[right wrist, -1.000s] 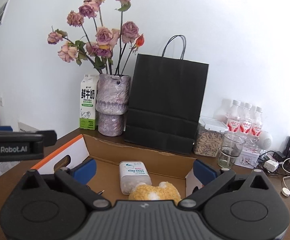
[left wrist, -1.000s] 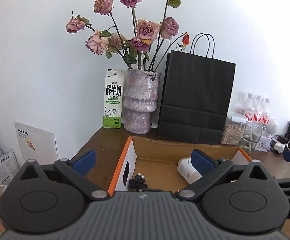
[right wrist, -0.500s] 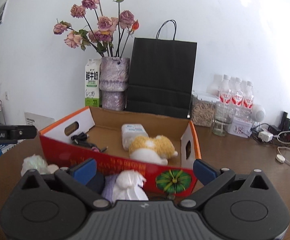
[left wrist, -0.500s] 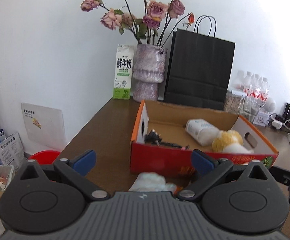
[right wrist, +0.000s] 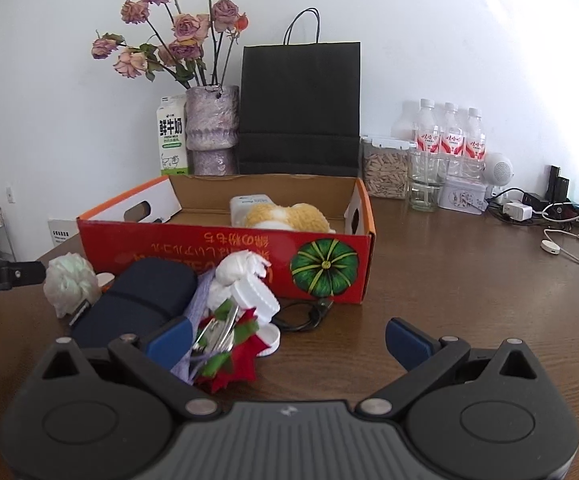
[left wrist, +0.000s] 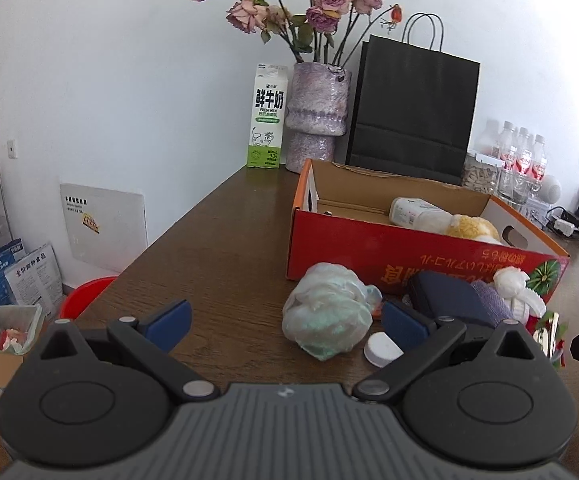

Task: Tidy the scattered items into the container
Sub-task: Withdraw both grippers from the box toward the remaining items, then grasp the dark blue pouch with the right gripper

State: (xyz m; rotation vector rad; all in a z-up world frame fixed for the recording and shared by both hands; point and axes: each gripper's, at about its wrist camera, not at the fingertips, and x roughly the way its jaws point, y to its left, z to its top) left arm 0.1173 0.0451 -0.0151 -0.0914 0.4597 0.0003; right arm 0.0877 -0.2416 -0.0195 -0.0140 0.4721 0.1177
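A red and orange cardboard box (left wrist: 417,246) (right wrist: 225,252) stands on the brown table, holding a white bottle (left wrist: 413,210) and a yellow plush toy (right wrist: 285,216). In front of it lie a crumpled pale green bag (left wrist: 325,316) (right wrist: 69,280), a white cap (left wrist: 381,348), a dark blue pouch (left wrist: 445,296) (right wrist: 137,300), a white plush (right wrist: 245,280), a red and green flower piece (right wrist: 229,356) and a black cable (right wrist: 305,314). My left gripper (left wrist: 285,322) is open, just short of the bag. My right gripper (right wrist: 287,340) is open over the table beside the pile.
Along the wall stand a milk carton (left wrist: 267,116), a vase of dried roses (left wrist: 319,112), a black paper bag (left wrist: 413,112), water bottles (right wrist: 445,136), jars and chargers with cables (right wrist: 549,224). A red bin (left wrist: 85,292) sits on the floor left of the table.
Both grippers have pulled back and down from above the box to table level in front of it, bringing the scattered items into view. Both stay open.
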